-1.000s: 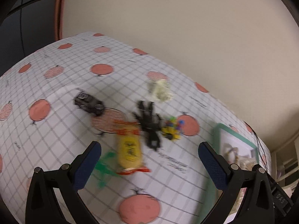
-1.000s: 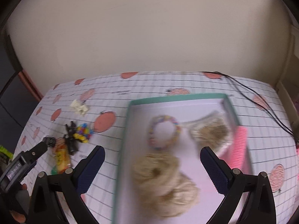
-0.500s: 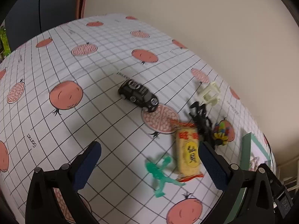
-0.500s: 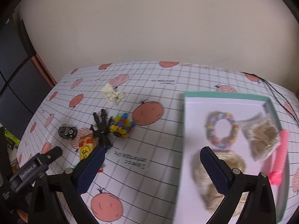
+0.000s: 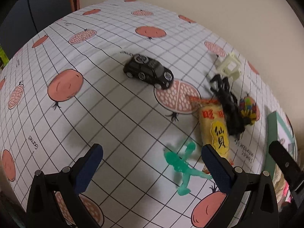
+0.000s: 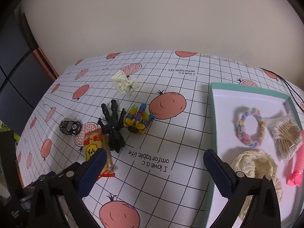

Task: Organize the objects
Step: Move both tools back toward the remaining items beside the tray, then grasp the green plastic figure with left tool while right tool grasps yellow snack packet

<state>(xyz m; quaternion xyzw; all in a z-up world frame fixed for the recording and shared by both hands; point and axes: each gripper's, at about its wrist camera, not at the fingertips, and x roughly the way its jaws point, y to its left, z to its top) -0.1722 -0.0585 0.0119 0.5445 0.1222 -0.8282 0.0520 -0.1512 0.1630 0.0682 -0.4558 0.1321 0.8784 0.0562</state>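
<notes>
Loose items lie on the patterned tablecloth: a black toy car [image 5: 149, 71] [image 6: 70, 127], a yellow snack packet [image 5: 214, 126] [image 6: 95, 146], a black figure [image 5: 229, 106] [image 6: 113, 127], a multicoloured block toy [image 5: 248, 110] [image 6: 137, 119], a cream plastic piece [image 5: 229, 67] [image 6: 124, 82] and a green figurine [image 5: 182, 166]. My left gripper [image 5: 152, 165] hovers open above the cloth, the green figurine just inside its right finger. My right gripper [image 6: 153, 171] is open over bare cloth between the toys and the teal tray [image 6: 213, 114]. The tray holds a braided ring [image 6: 249, 127], cotton swabs [image 6: 286, 133], cream scrunchies [image 6: 256, 165] and a pink clip [image 6: 298, 163].
A beige wall [image 6: 152, 19] backs the table. Dark panels and the table's left edge [image 6: 47, 60] lie to the left. A black cable [image 6: 292, 91] runs behind the tray. Part of the right gripper [image 5: 285, 165] shows at the left wrist view's right edge.
Both grippers have swung left. The left one moved lower and nearer the car and the green figurine. The right one left the tray and now faces the toy cluster.
</notes>
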